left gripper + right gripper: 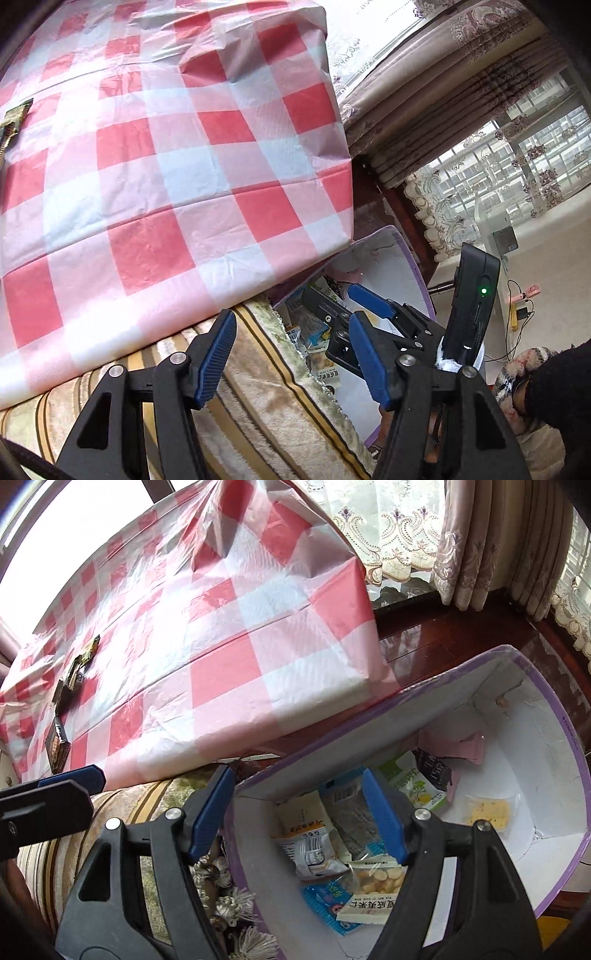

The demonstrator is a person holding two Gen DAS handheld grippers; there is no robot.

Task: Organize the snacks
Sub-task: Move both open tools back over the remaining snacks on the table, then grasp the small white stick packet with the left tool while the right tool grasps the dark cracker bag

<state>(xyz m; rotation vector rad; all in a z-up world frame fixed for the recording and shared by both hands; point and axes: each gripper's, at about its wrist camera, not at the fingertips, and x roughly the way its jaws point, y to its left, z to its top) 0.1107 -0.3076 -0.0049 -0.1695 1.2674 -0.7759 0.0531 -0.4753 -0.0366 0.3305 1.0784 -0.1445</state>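
Observation:
A purple-rimmed box point(554, 686) with white inside walls stands beside the table and holds several snack packets: a clear bag of pale nuts point(373, 882), a blue packet point(325, 901), a green-and-white one point(413, 782) and a yellow piece in clear wrap point(489, 814). My right gripper point(297, 812) hangs open over the box's near end, nothing between its blue pads. Dark packets point(57, 746) lie on the checked table at far left. My left gripper point(291, 354) is open over the striped cover, empty, left of the box point(417, 266). The right gripper point(340, 299) shows above the box there.
The table wears a red-and-white checked plastic cloth point(166, 166), its edge overhanging a striped plush cover point(277, 398) with tassels point(236, 904). Dark wooden floor point(443, 627), curtains point(472, 546) and a window lie beyond. A person's dark sleeve point(554, 387) is at the right.

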